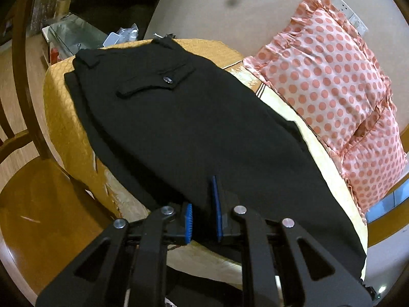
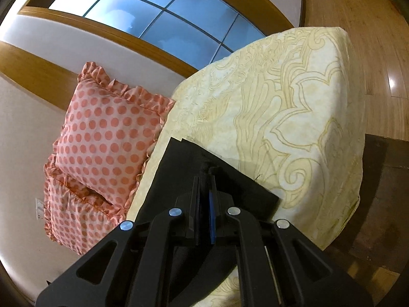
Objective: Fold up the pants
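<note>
Black pants [image 1: 184, 117] lie along a bed covered with a yellow patterned sheet [image 1: 66, 133], waistband and buttoned back pocket [image 1: 167, 79] at the far end. My left gripper [image 1: 203, 197] sits at the pants' near edge; fabric runs between its blue pads [image 1: 216, 204], which stand close together. In the right wrist view the leg end of the pants [image 2: 179, 168] lies on the cream sheet [image 2: 281, 107]. My right gripper [image 2: 204, 179] is shut on a pinched-up fold of that black cloth.
Two pink polka-dot pillows [image 1: 332, 97] lean against the wall beside the bed, also in the right wrist view [image 2: 102, 133]. A wooden chair [image 1: 33, 184] stands left of the bed. A window [image 2: 158, 10] is above. Wood floor [image 2: 358, 25] lies beyond the bed's end.
</note>
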